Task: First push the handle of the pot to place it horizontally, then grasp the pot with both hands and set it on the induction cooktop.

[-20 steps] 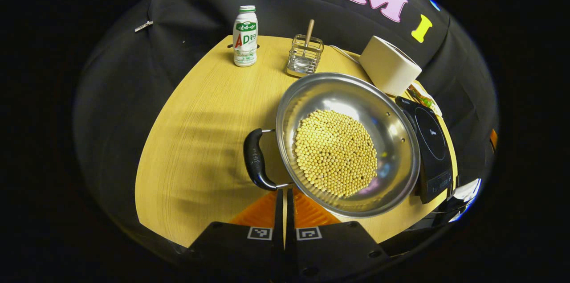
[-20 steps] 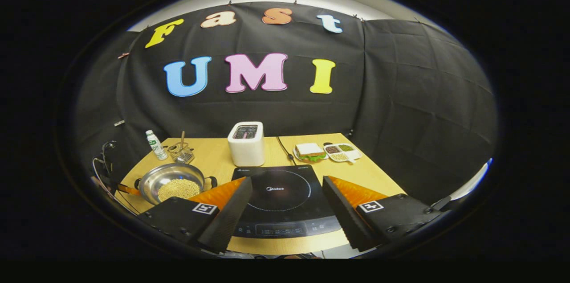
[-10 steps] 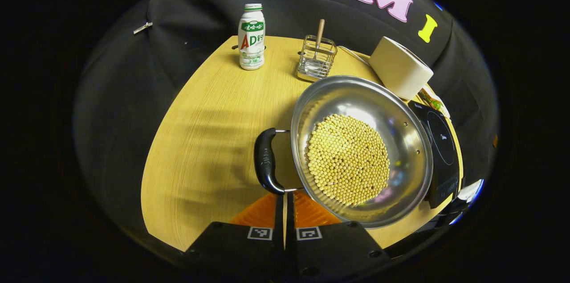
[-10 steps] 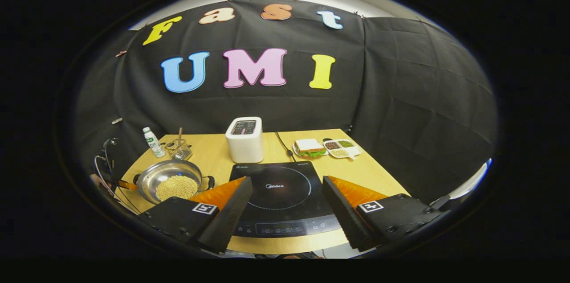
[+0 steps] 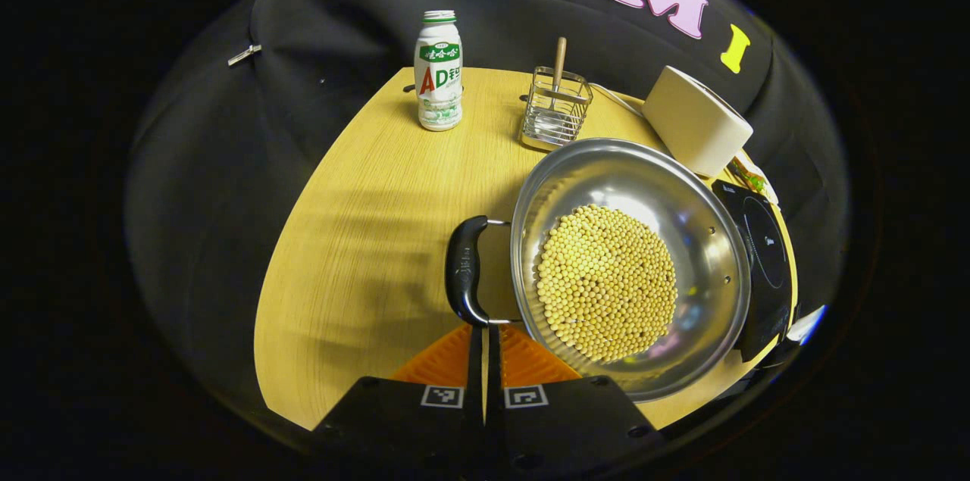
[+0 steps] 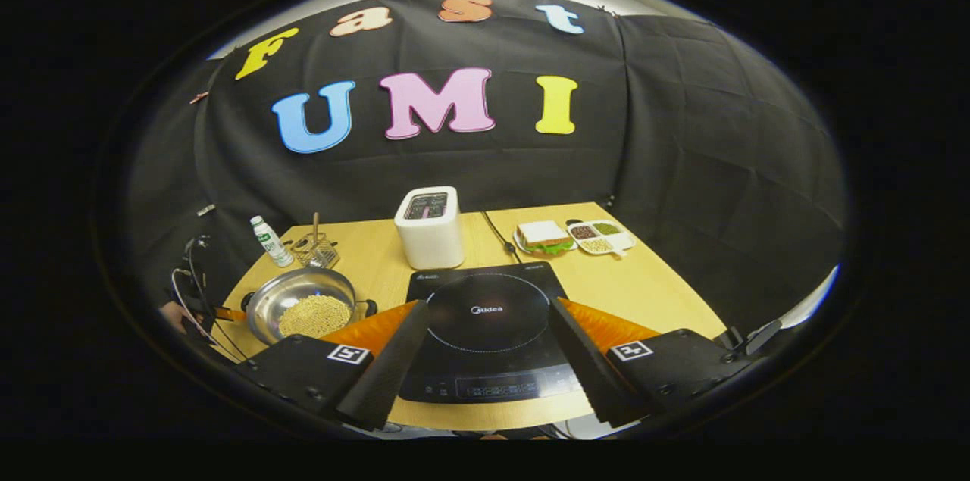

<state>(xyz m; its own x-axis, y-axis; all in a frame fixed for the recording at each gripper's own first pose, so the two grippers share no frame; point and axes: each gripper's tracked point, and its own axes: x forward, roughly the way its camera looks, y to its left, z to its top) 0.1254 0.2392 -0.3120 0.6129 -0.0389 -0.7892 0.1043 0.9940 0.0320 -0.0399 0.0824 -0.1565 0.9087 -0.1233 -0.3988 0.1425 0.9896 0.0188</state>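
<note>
Left tool (image 5: 485,337) closed, tips pressed at near end of pot (image 5: 633,265) handle (image 5: 464,280) on table (image 5: 364,238). Right tool (image 6: 485,348) spread apart over cooktop (image 6: 489,314). Risk – tips slipping off handle; beans (image 5: 606,280) spilled by jerky push.

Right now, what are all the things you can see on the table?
Round steel pot: one, silver, black side handles, left of cooktop.
Small round beans: many, yellow, inside pot.
Flat induction cooktop: one, black, front middle.
Boxy toaster: one, white, behind cooktop.
Plastic drink bottle: one, white, back left.
Wire basket: one, silver, holding a wooden stick, beside bottle.
Sandwich: one, white bread, back right.
Divided dish: one, white, beside sandwich.
Wooden table: one, light tan.
Left gripper: fingers together, at pot handle.
Right gripper: fingers apart, before cooktop.
</note>
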